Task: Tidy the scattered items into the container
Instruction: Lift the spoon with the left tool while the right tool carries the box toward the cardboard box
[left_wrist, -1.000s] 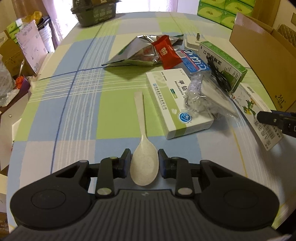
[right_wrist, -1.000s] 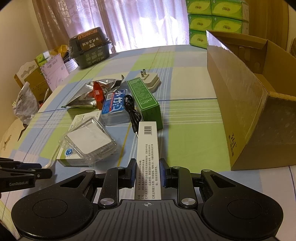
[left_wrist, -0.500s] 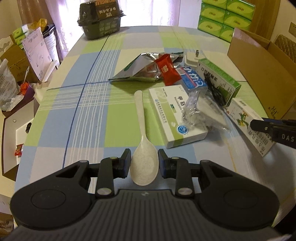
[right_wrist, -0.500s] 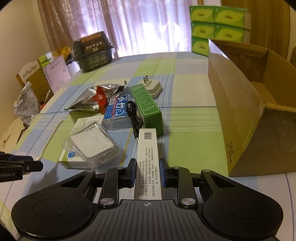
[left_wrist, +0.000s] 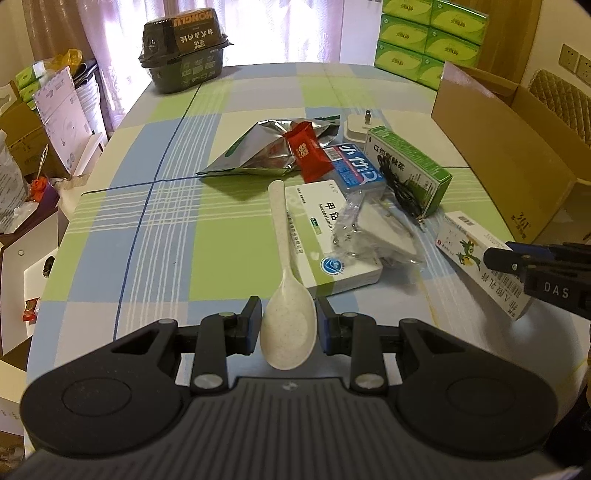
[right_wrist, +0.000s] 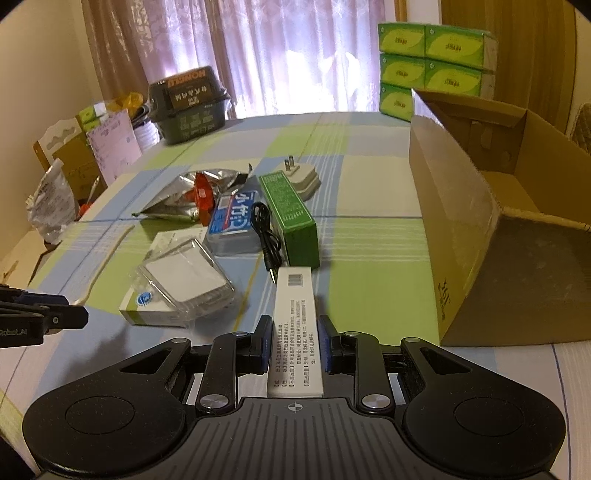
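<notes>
My left gripper (left_wrist: 289, 320) is shut on the bowl of a speckled white spoon (left_wrist: 283, 280), which is lifted above the checked tablecloth with its handle pointing away. My right gripper (right_wrist: 294, 338) is shut on a long white medicine box (right_wrist: 296, 325), also raised; that box (left_wrist: 476, 254) shows at the right of the left wrist view. The open cardboard box (right_wrist: 491, 221) stands to the right of the right gripper. On the table lie a white-green medicine box (left_wrist: 328, 236), a clear plastic case (right_wrist: 186, 277), a green box (right_wrist: 290, 214), a blue pack (right_wrist: 234, 221), a black cable (right_wrist: 266, 236), a red sachet (left_wrist: 306, 149), a foil bag (left_wrist: 258, 151) and a white plug (right_wrist: 301, 177).
A dark food container (left_wrist: 184, 48) stands at the far end of the table. Green tissue packs (right_wrist: 432, 62) are stacked behind the cardboard box. Boxes and bags (left_wrist: 40, 122) crowd the floor beyond the table's left edge (left_wrist: 59, 236).
Both grippers have risen and drawn back from the pile, each carrying its item. The spoon and the long white box now hang higher above the tablecloth.
</notes>
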